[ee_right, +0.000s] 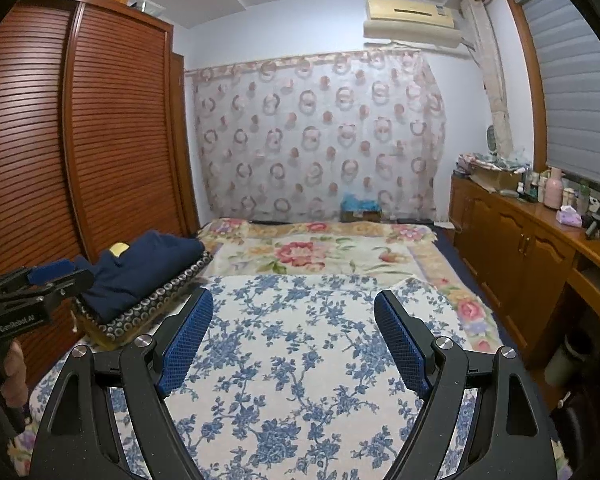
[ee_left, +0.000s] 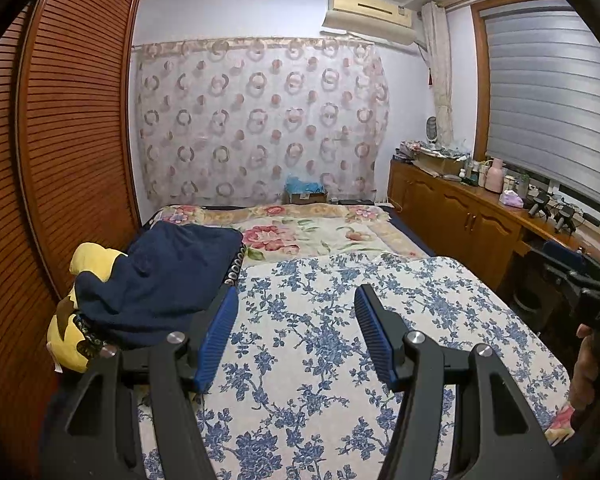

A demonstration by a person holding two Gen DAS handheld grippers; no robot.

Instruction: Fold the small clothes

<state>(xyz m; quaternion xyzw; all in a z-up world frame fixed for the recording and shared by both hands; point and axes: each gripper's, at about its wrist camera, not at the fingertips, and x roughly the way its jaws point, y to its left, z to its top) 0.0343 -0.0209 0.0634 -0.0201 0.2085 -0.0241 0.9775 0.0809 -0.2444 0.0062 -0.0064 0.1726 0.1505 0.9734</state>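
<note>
Left hand-held gripper (ee_left: 296, 300): jaws spread wide, nothing between them, hovering over the blue-flowered bedspread (ee_left: 320, 360). Right hand-held gripper (ee_right: 294, 306): same, jaws apart and empty above that bedspread. Navy garment (ee_left: 160, 276) sits ahead and to the left of the left hand-held gripper, bunched in a heap on a patterned cushion (ee_right: 148, 308) at the bed's left edge, beside the louvered wardrobe (ee_left: 76, 120). A yellow plush toy (ee_left: 72, 340) pokes out under the garment. No finger touches the garment. Wooden cabinet (ee_right: 512, 240) runs along the right, well apart from both
</note>
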